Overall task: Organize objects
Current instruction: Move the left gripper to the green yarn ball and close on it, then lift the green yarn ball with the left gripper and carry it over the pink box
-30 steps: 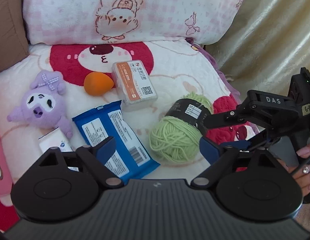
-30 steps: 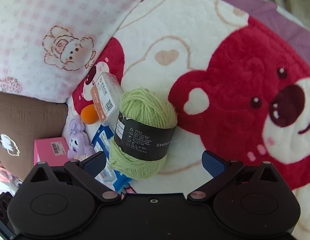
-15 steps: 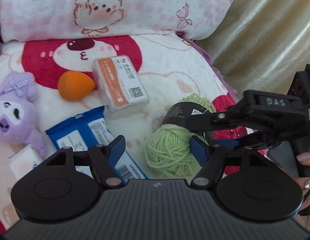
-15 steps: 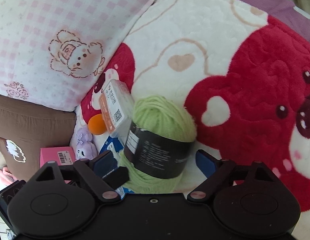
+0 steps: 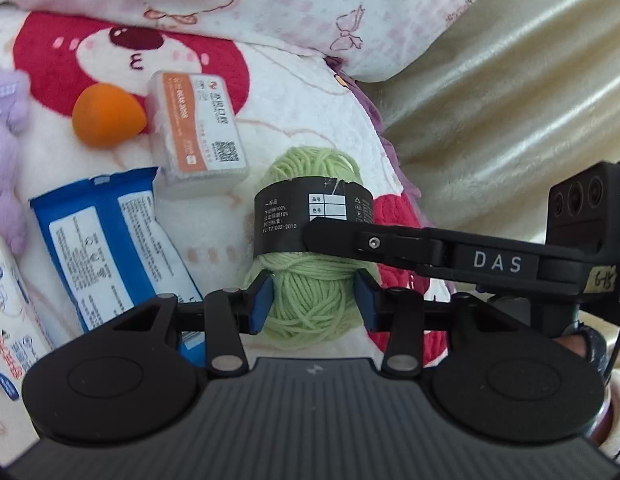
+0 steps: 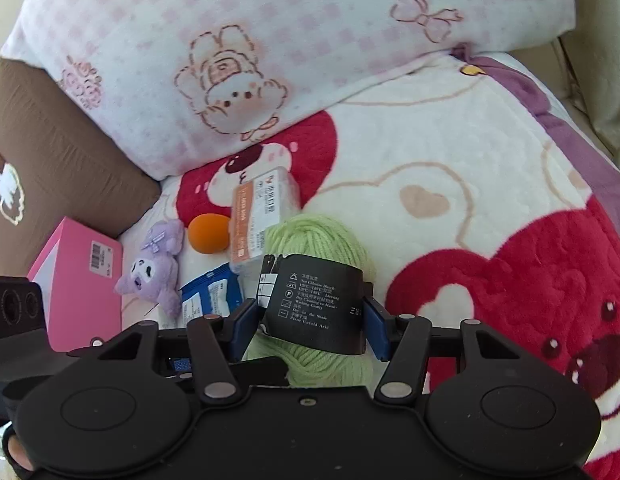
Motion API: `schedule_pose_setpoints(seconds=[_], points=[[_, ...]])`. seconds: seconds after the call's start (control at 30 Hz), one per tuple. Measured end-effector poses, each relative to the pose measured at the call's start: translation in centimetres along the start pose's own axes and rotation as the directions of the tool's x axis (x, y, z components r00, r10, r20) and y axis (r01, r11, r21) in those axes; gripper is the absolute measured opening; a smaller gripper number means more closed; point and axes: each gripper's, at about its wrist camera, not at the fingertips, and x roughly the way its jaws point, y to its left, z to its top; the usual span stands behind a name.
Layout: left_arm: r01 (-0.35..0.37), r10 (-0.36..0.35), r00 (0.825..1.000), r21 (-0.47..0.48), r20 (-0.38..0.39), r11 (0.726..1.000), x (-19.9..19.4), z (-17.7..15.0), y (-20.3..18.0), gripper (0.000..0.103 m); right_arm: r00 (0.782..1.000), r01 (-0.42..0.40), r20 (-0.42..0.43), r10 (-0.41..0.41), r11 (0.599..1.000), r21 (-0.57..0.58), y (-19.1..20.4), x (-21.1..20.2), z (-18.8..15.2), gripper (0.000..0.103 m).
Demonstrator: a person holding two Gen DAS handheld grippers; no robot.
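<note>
Bear-print blanket (image 6: 490,168) on bed: green yarn ball (image 5: 310,300) pinched by left gripper (image 5: 312,300) and right gripper (image 6: 310,324), jaws just closing; contact looks firm. Lift together, evenly.

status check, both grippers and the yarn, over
Left gripper and right gripper just closed on the green yarn ball, left low, right on black band. Clear box close behind.
</note>
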Motion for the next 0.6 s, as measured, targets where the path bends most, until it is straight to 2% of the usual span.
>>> schedule_pose_setpoints(seconds=[0.1, 0.17, 0.2, 0.3, 0.4, 0.5, 0.53, 0.57, 0.6], points=[[-0.023, 0.023, 1.0, -0.014, 0.012, 1.0, 0.0, -0.1, 0.4, 0.044, 1.0, 0.018, -0.009, -0.019, 0.999, -0.039, 0.8, 0.3, 0.0, 0.066], [-0.06, 0.06, 0.998, -0.008, 0.023, 0.998, 0.3, -0.2, 0.7, 0.05, 0.999, 0.04, -0.028, -0.042, 0.998, -0.055, 0.9, 0.3, 0.1, 0.066], [-0.071, 0.071, 0.997, -0.007, 0.026, 0.997, 0.4, -0.3, 0.9, 0.05, 0.999, 0.044, -0.03, -0.045, 0.998, -0.044, 0.7, 0.0, 0.0, 0.066], [-0.035, 0.036, 0.999, -0.048, 0.023, 0.998, 0.7, -0.5, 1.6, 0.051, 0.999, 0.034, -0.043, -0.033, 0.999, 0.034, -0.5, -0.4, 0.1, 0.078], [-0.024, 0.027, 0.999, -0.062, 0.042, 0.998, 1.2, -0.8, 1.9, 0.048, 0.993, 0.07, -0.106, -0.058, 0.99, 0.12, -1.9, 0.5, -0.2, 0.079], [-0.063, 0.063, 0.995, -0.006, 0.074, 0.998, 1.5, -1.6, 1.3, 0.041, 0.988, 0.013, -0.153, 0.024, 0.971, 0.237, -3.2, 1.4, -0.8, 0.081], [-0.067, 0.066, 0.995, 0.005, 0.076, 0.998, 1.5, -1.7, 1.0, 0.04, 0.984, -0.014, -0.167, 0.059, 0.965, 0.263, -3.4, 1.8, -1.0, 0.078], [-0.068, 0.067, 0.995, 0.014, 0.073, 0.998, 1.5, -1.7, 0.6, 0.038, 0.983, -0.025, -0.168, 0.074, 0.961, 0.276, -3.5, 2.0, -1.2, 0.072], [-0.077, 0.075, 0.995, 0.027, 0.07, 0.997, 1.4, -1.7, 0.3, 0.037, 0.984, -0.021, -0.166, 0.068, 0.963, 0.269, -3.4, 2.3, -1.4, 0.072]])
